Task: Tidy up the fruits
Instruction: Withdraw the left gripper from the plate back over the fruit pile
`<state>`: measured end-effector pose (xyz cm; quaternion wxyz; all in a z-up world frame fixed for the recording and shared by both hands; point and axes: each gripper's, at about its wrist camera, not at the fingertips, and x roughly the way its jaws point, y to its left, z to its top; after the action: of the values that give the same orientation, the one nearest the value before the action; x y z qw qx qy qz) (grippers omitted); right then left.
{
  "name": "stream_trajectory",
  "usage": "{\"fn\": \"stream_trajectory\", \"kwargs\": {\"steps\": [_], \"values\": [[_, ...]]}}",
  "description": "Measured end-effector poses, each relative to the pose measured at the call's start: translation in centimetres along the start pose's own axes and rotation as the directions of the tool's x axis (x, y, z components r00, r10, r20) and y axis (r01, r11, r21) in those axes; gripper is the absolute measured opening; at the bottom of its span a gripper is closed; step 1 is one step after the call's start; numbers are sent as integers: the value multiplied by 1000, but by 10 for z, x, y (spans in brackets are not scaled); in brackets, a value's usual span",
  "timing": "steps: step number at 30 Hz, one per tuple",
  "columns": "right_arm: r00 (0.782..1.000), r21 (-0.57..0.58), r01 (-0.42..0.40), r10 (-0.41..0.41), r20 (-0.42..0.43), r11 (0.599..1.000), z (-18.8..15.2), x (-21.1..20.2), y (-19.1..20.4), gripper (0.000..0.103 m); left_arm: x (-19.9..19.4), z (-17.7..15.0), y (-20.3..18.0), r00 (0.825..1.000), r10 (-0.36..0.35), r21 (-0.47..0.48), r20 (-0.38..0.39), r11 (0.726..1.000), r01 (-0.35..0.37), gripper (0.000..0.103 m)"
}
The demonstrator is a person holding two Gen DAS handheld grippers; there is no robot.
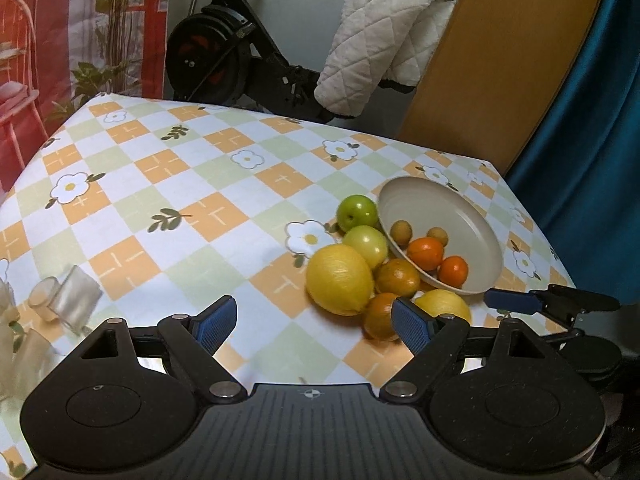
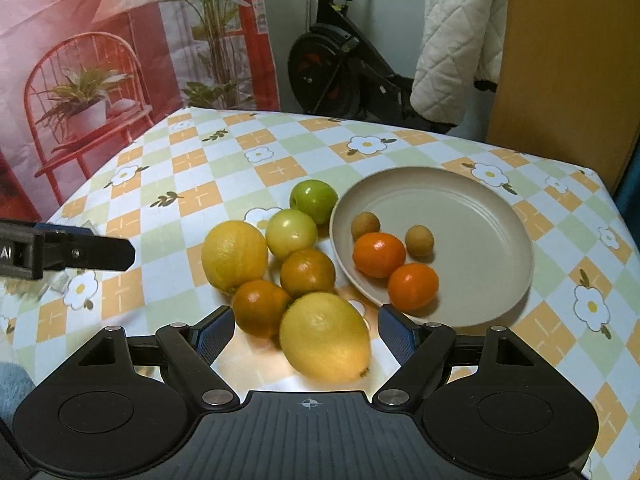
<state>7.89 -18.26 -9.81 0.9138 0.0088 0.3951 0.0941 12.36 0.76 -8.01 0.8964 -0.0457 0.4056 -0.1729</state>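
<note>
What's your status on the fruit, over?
Both grippers open, empty: left gripper, right gripper. Four fruits on plate; six still on the cloth. Near lemon closest to right gripper. Nothing blocking.

On the table (image 2: 460, 152) a plate (image 2: 480, 216) is set toward the right, and in it two mandarins (image 2: 378, 254) and two small round fruits (image 2: 365, 225) are held near its left side. Just left of the plate, on the cloth, a cluster is laid: two apples (image 2: 314, 200) at the back, two oranges (image 2: 307, 272) in the middle, a lemon (image 2: 234, 256) to the left and another lemon (image 2: 324, 336) nearest the front. Behind the table an exercise bike (image 2: 340, 68) is stood.
</note>
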Motion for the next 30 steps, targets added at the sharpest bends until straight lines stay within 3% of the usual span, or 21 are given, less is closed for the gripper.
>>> {"fn": "stream_trajectory", "kwargs": {"steps": [12, 15, 22, 26, 30], "values": [[992, -69, -122, 123, 13, 990, -20, -7, -42, 76, 17, 4, -57, 993, 115, 17, 18, 993, -115, 86], [993, -79, -116, 117, 12, 990, -20, -10, -45, 82, 15, 10, -64, 989, 140, 25, 38, 990, -141, 86], [996, -73, -74, 78, 43, 995, -23, -17, -48, 84, 17, 4, -69, 998, 50, 62, 35, 997, -52, 86], [998, -54, -51, 53, 34, 997, -25, -17, -45, 97, 19, 4, -70, 1000, 18, 90, 10, 996, -19, 86], [998, -57, -47, 50, 40, 997, -26, -18, -36, 102, 15, 0, -73, 998, 51, 126, 38, 990, -55, 86]]}}
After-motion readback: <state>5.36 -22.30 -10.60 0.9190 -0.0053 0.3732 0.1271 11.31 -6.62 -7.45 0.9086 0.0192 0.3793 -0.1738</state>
